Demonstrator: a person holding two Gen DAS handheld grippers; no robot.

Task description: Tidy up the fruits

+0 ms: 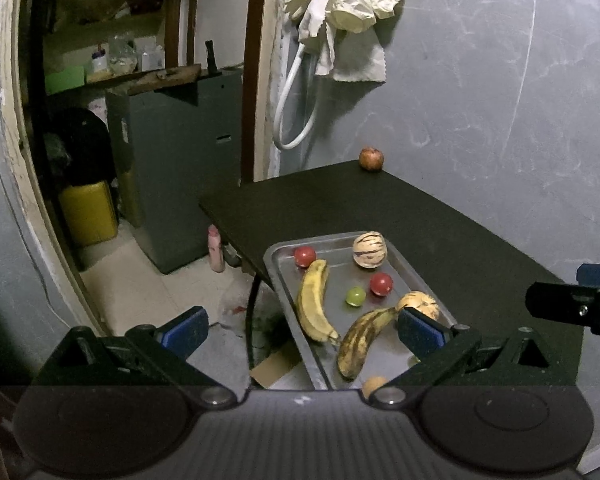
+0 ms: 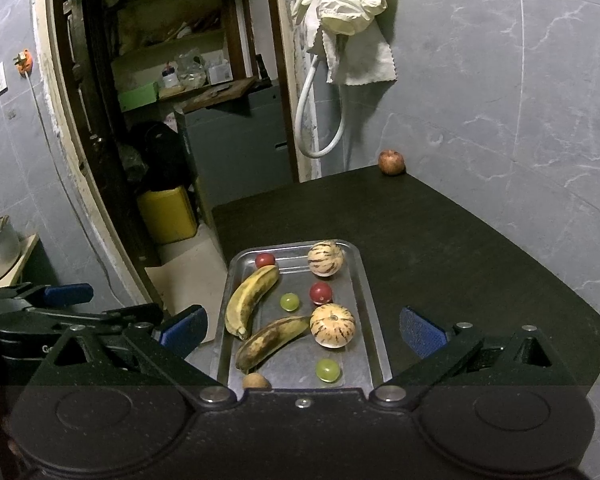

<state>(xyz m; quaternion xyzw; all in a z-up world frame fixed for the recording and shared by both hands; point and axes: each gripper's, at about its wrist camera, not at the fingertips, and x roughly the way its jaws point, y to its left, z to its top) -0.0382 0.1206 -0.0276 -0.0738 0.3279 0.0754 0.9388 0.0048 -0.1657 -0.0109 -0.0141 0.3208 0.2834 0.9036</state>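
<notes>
Both tools hung above the near end of the metal tray [image 2: 364, 276], the left tool [image 1: 302, 332] and the right tool [image 2: 302, 332] each with fingers spread wide and empty. On the tray lay two bananas [image 2: 250, 300], two striped melons [image 2: 332, 325], cherry tomatoes and grapes. An apple [image 2: 391, 162] sat alone at the far corner of the dark table [image 2: 460, 248].

light: dim indoor, from above the tray [image 2: 374, 316] | glare: soft sheen on tray metal | shadows: cloth [image 2: 350, 24] casts one rightward on wall; doorway left of tray very dark | surface [image 2: 460, 240]: near black, little detail | distortion: fisheye, wall lines bow, corners vignetted | focus: fairly sharp, slight noise
</notes>
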